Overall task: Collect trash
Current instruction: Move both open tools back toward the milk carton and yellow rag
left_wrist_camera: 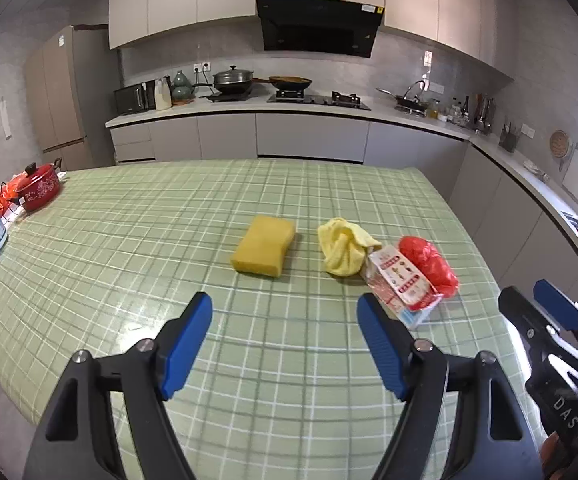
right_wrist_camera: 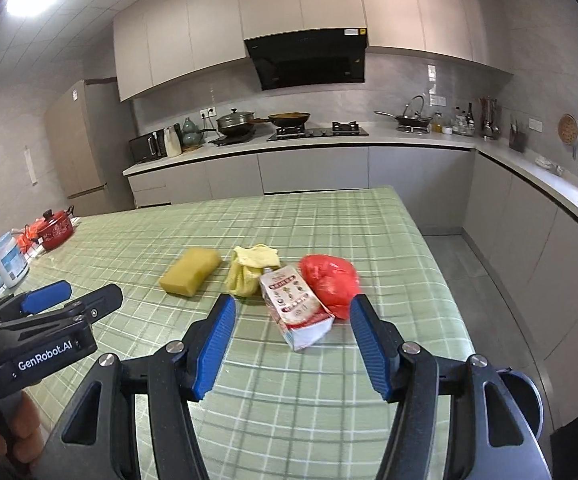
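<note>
Over the near edge of the green checked table (left_wrist_camera: 129,240), both grippers hung with fingers spread wide and nothing between them: the left gripper (left_wrist_camera: 285,324) and, beside it, the right gripper (right_wrist_camera: 293,332). Just past the right one lay a crumpled carton (right_wrist_camera: 299,308), touching a red plastic bag (right_wrist_camera: 331,280) and a yellow cloth (right_wrist_camera: 249,270). A sponge (left_wrist_camera: 263,246) sat left of those.

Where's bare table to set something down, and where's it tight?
Free: the checked cloth between the sponge and the red pot, and the far half behind the sponge. Also the near strip between the items and both open grippers, left and right. Crowded: yellow rag, carton and red bag touch in one cluster.
</note>
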Available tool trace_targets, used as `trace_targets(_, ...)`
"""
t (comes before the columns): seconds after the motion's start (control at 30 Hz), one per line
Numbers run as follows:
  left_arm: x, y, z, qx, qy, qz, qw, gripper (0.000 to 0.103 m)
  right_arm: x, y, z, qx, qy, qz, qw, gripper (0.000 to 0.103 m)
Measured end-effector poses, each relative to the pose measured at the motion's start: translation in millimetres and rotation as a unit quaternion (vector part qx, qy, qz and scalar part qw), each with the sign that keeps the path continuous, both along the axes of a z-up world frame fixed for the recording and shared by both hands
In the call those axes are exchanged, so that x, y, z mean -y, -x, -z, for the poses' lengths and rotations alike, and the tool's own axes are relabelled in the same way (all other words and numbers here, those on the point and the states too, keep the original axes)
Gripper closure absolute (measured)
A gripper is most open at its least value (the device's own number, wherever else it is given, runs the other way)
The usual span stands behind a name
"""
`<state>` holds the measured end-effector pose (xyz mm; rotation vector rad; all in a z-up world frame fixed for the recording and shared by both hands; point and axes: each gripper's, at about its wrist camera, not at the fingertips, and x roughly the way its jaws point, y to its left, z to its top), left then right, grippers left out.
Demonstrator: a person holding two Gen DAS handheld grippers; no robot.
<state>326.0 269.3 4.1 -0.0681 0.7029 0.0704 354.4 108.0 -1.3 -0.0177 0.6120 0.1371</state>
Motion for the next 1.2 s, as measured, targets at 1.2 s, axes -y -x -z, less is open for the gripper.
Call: trace_targets(1.2,-29.5,-114.2,63.3,-0.078,-0.008,0.011,0.9969,0.027,-15.8,-139.9,104.1,-0.098,0.008,-0.036,0.995,0.041)
